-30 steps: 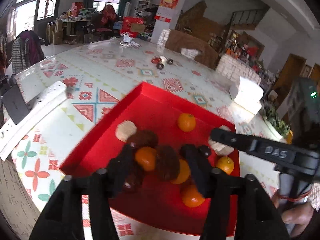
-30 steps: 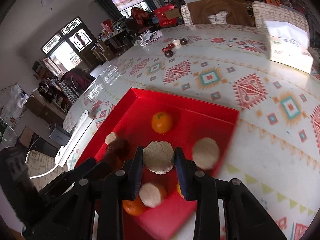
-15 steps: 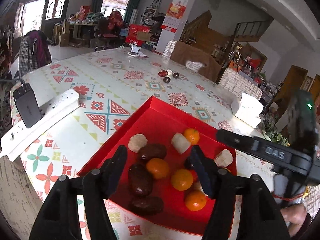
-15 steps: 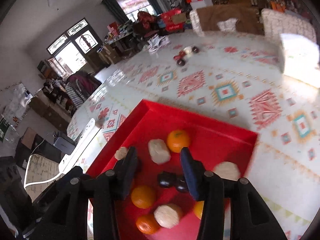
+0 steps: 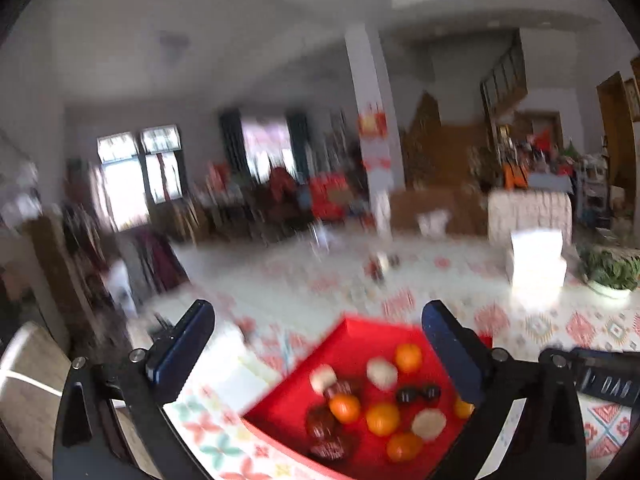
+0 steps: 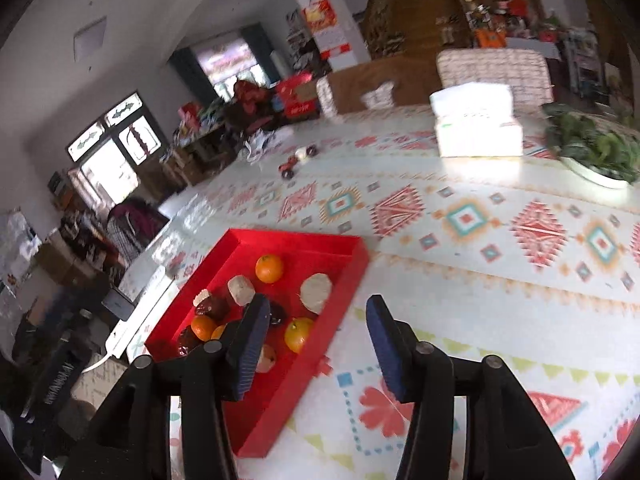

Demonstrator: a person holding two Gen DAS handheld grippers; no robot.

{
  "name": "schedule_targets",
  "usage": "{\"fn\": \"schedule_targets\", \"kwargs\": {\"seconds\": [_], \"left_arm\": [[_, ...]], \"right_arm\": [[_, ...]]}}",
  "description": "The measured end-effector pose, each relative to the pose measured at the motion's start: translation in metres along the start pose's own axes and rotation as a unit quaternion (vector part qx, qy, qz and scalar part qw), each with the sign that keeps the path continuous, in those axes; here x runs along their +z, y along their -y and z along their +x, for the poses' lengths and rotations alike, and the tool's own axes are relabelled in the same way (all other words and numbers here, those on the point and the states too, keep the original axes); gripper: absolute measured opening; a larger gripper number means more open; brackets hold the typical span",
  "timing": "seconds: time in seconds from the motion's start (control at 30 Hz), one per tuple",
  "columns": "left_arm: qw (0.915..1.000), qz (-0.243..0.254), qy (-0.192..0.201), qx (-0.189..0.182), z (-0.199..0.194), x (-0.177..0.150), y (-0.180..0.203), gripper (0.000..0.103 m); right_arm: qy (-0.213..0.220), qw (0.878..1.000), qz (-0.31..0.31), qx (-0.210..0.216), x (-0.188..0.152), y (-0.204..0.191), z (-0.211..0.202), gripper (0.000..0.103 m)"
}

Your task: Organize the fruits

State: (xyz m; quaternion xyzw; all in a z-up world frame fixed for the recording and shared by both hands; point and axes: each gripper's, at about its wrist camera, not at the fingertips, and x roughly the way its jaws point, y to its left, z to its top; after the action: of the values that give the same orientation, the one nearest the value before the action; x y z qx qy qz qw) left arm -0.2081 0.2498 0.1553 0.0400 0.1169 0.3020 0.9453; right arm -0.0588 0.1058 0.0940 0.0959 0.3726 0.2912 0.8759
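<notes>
Red tray (image 6: pixel 352 252) on the patterned tablecloth (image 6: pixel 480 280) holds the oranges (image 6: pixel 269 268) and other fruit, both grippers, left (image 5: pixel 318 344) and right (image 6: pixel 316 336), opening empty above it, so pick one target, then descend squarely.

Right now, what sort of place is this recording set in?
Probably a lived-in home's main room: a big table with a patterned cloth, a white tissue box, a potted plant, and cluttered furniture by the windows behind.
</notes>
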Motion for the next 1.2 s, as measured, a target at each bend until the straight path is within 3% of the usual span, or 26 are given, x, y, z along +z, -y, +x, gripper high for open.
{"fn": "schedule_targets", "kwargs": {"seconds": [0.13, 0.27, 0.4, 0.53, 0.7, 0.87, 1.2], "left_arm": [[0.9992, 0.009, 0.038, 0.013, -0.036, 0.007, 0.018, 0.103], [0.9997, 0.016, 0.015, -0.012, -0.051, -0.001, 0.037, 0.103], [0.9994, 0.020, -0.010, -0.027, -0.055, -0.011, 0.056, 0.103], [0.9955, -0.012, -0.054, -0.077, -0.053, -0.017, 0.060, 0.103], [0.9936, -0.018, -0.079, -0.079, -0.053, -0.025, 0.067, 0.103], [0.9921, -0.027, -0.093, -0.081, -0.048, -0.029, 0.059, 0.103], [0.9875, -0.039, -0.126, -0.087, -0.026, -0.041, 0.050, 0.103]], "right_arm": [[0.030, 0.999, -0.016, -0.019, -0.010, -0.003, -0.028, 0.057], [0.061, 0.997, -0.031, -0.023, -0.023, -0.007, -0.059, 0.067], [0.084, 0.993, -0.057, -0.060, -0.038, -0.005, -0.082, 0.072], [0.079, 0.992, -0.054, -0.081, -0.051, 0.012, -0.094, 0.073], [0.071, 0.990, -0.062, -0.109, -0.062, 0.021, -0.098, 0.073], [0.066, 0.989, -0.078, -0.110, -0.068, 0.013, -0.094, 0.078], [0.036, 0.987, -0.107, -0.110, -0.078, -0.004, -0.070, 0.078]]}}
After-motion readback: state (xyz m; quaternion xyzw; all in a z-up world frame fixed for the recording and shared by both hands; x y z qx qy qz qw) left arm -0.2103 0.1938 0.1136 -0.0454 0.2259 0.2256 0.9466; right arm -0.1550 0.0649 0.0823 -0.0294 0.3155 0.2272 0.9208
